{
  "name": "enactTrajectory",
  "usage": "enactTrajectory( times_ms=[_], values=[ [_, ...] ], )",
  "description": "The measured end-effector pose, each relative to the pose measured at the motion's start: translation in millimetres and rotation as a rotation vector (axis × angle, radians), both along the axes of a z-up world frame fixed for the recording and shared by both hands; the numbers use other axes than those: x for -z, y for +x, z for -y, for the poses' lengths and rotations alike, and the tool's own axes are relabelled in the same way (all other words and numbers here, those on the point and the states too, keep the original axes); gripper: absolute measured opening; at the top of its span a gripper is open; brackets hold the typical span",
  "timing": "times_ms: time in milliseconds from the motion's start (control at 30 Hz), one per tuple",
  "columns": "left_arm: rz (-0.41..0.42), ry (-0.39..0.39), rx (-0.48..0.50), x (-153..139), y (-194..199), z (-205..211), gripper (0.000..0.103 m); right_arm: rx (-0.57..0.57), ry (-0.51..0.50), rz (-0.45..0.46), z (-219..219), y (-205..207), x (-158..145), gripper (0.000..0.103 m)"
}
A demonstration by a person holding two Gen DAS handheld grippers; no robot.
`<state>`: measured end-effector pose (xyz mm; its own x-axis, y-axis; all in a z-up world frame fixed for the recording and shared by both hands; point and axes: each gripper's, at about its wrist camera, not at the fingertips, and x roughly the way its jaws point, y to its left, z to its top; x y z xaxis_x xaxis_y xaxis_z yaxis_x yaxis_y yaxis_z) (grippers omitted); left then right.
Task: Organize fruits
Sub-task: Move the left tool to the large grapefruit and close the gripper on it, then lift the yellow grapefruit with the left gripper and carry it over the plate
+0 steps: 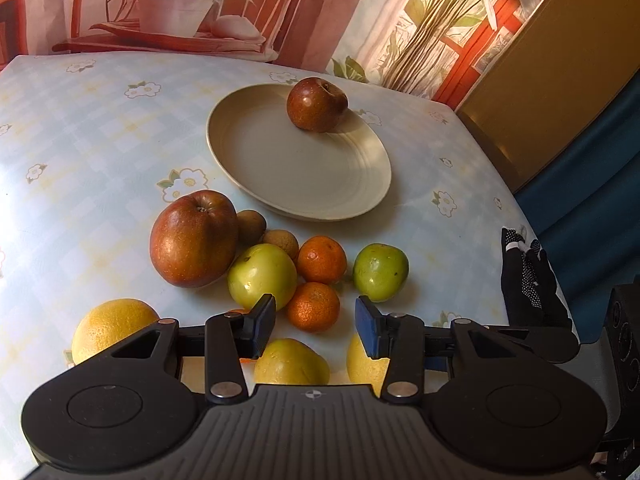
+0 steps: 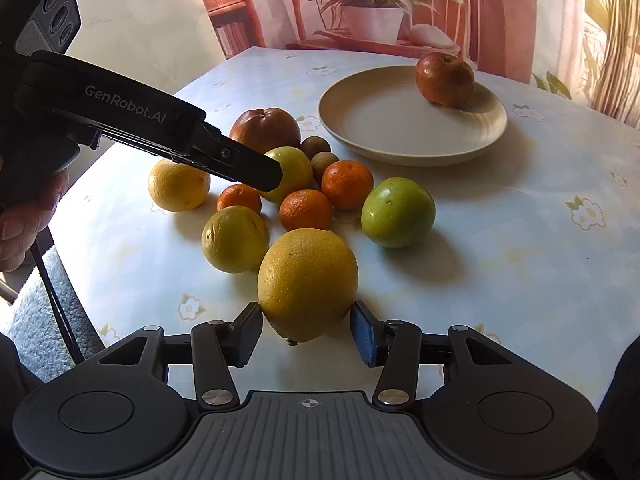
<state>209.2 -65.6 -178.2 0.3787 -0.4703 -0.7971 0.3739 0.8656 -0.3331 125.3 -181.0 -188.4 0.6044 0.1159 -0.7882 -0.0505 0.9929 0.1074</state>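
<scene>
Two fisheye views look down a pair of hand-held grippers onto a table (image 2: 520,280) covered in a pale blue checked cloth with small flower prints.

In the right wrist view, the right gripper (image 2: 306,334) fills the bottom of the frame. Its jaws stand apart with a large yellow citrus fruit (image 2: 308,280) between them, its lower end close to both pads; whether the pads touch it cannot be told. Just beyond, left of centre, lies a yellow-green fruit (image 2: 235,239). To its right is a green apple (image 2: 398,213). Three small tangerines (image 2: 306,210) sit in the middle of the cluster, with another yellow citrus (image 2: 179,185) at the left. The left gripper (image 2: 276,178) reaches in from the upper left, held by a hand (image 2: 24,220) at the left edge, its tip over a pale green apple (image 2: 294,172).

In the left wrist view, the left gripper's fingers (image 1: 262,324) stand apart above the fruit, gripping nothing.

Farther back lie two small brown round fruits (image 2: 320,154) and a large red apple (image 2: 266,128). Beyond them, upper centre right, a cream plate (image 2: 380,128) holds one smaller red apple (image 2: 445,79) near its far rim. A backdrop printed with potted plants (image 2: 372,4) hangs behind the table.
</scene>
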Motion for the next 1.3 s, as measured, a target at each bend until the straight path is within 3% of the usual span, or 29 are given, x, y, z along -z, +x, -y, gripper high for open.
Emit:
enactTrajectory(
  times_ms=[300,567,800,933,1033,1300],
  values=[
    [-0.106,-0.101,0.096,15.0,4.4,19.9,0.046,-0.009,-0.014,0.007,-1.9,-1.6,0.7,0.045],
    [-0.207,-0.164,0.098,33.7,4.7,20.6,0.046,-0.012,-0.020,0.013,-3.2,-2.6,1.3,0.045],
    [-0.198,-0.173,0.099,34.7,3.6,20.0,0.046,0.001,-0.029,0.021,-2.2,-3.2,4.6,0.048],
    [-0.197,-0.182,0.093,35.5,4.0,17.3,0.046,0.011,0.017,0.038,2.1,-5.1,6.2,0.045],
    [-0.192,-0.188,0.085,34.2,4.1,14.8,0.047,0.006,-0.005,0.057,-1.0,-6.2,5.5,0.045],
    [-0.077,-0.206,0.070,-0.5,12.5,12.2,0.047,-0.017,-0.035,0.137,2.9,6.6,-22.4,0.044]
  ],
)
